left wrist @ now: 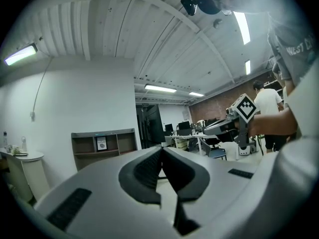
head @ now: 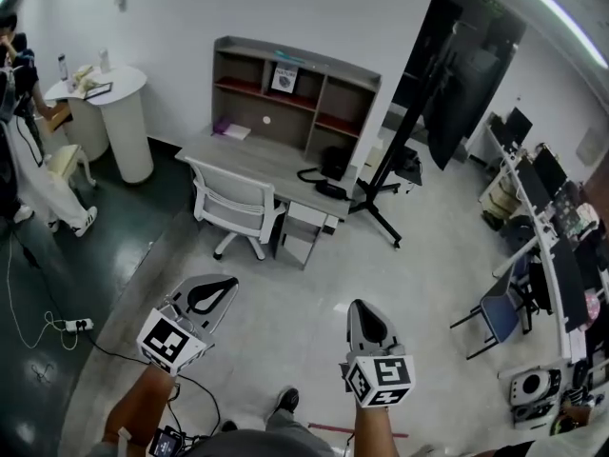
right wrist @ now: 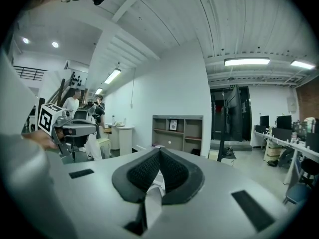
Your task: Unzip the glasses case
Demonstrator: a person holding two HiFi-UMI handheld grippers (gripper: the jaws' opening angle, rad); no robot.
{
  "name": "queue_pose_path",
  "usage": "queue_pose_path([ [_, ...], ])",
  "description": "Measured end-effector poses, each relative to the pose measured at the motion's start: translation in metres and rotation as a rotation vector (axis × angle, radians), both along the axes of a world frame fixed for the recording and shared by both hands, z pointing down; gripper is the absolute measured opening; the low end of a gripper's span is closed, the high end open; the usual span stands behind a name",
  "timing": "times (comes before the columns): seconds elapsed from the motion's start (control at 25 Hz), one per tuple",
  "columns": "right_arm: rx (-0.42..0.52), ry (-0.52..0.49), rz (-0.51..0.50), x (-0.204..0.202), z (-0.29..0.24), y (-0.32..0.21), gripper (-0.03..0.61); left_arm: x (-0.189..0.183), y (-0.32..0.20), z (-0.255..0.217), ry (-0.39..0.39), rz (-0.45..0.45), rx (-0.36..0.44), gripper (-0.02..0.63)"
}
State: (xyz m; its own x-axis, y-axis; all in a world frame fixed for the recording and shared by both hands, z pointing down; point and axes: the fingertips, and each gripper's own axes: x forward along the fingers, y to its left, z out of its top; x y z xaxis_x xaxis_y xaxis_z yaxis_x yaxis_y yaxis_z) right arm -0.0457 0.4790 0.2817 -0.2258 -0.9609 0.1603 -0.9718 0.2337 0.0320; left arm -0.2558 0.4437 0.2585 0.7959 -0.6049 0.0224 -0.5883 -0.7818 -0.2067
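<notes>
No glasses case shows in any view. In the head view my left gripper (head: 229, 282) and my right gripper (head: 360, 306) are held level above the pale floor, side by side, pointing toward the desk. Both are shut with nothing between the jaws. The left gripper view has its dark ribbed pads (left wrist: 149, 171) meeting at the tips of the left gripper (left wrist: 161, 149); the right gripper (left wrist: 219, 126) hangs at its right. In the right gripper view the right gripper (right wrist: 159, 151) is shut too, with the left gripper (right wrist: 79, 128) at its left.
A grey desk (head: 257, 155) with a shelf unit (head: 295, 89) and a white chair (head: 233, 203) stands ahead. A round white table (head: 107, 89) and a person (head: 21, 160) are at the left. A black stand (head: 395, 160) and cluttered desks (head: 547, 227) are at the right. A cable (head: 57, 327) lies on the floor.
</notes>
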Motion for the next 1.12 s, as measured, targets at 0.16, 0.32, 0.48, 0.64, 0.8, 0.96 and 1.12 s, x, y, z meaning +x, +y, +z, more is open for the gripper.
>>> queue_pose_path([
  [0.16, -0.008, -0.003, -0.049, 0.028, -0.003, -0.047, 0.011, 0.03, -0.035, 0.001, -0.032, -0.045, -0.015, 0.0],
  [0.32, -0.004, -0.008, -0.085, 0.058, -0.001, -0.088, 0.011, 0.064, -0.063, -0.003, -0.025, -0.065, -0.014, 0.0],
  [0.48, -0.007, -0.014, -0.123, 0.085, 0.004, -0.122, 0.011, 0.091, -0.089, 0.0, -0.035, -0.106, -0.015, 0.0],
  [0.64, -0.007, -0.025, -0.148, 0.11, 0.008, -0.149, 0.011, 0.117, -0.111, 0.004, -0.049, -0.128, -0.017, 0.0],
  [0.8, -0.004, -0.043, -0.145, 0.135, 0.012, -0.165, 0.011, 0.142, -0.126, 0.009, -0.088, -0.115, -0.018, 0.0],
  [0.96, -0.007, -0.06, -0.124, 0.157, 0.019, -0.174, 0.011, 0.167, -0.137, 0.006, -0.093, -0.084, -0.011, 0.0],
  [1.12, -0.019, -0.066, -0.092, 0.173, 0.027, -0.183, 0.011, 0.18, -0.154, 0.014, -0.109, -0.058, -0.017, 0.0],
])
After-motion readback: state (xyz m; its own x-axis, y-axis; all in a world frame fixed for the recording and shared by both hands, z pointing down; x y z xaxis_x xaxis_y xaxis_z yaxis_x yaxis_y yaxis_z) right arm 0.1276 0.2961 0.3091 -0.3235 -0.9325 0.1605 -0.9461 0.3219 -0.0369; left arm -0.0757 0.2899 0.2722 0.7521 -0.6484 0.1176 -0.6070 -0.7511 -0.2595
